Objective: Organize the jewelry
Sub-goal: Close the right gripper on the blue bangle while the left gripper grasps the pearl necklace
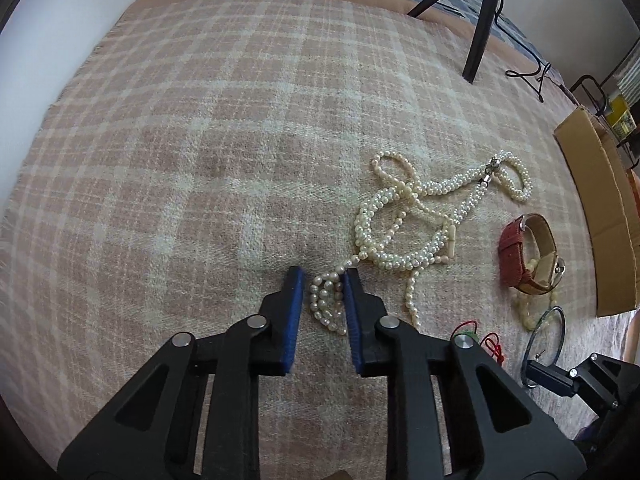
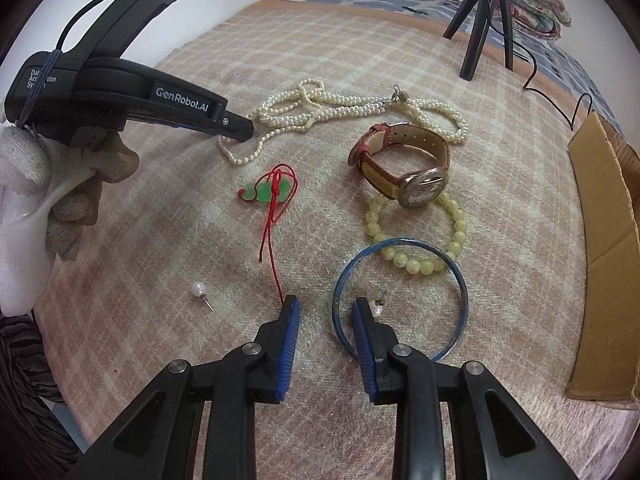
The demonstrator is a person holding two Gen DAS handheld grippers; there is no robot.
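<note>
The left gripper (image 1: 323, 280) straddled, jaws parted, a bunched end of the white pearl-bead necklace (image 1: 404, 220), while the right gripper (image 2: 326, 308) gaped over the thin blue glass bangle (image 2: 460, 280).

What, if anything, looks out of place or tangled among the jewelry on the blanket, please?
The white pearl necklaces lie knotted over one another in one heap. Two pearl stud earrings are split up: one lies alone, the other sits inside the blue bangle.

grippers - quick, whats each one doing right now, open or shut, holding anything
Left gripper: jaws partly open around a bunch of the pearl necklace, not clamped on it.
Right gripper: open, holding nothing; one finger sits inside the blue bangle.
</note>
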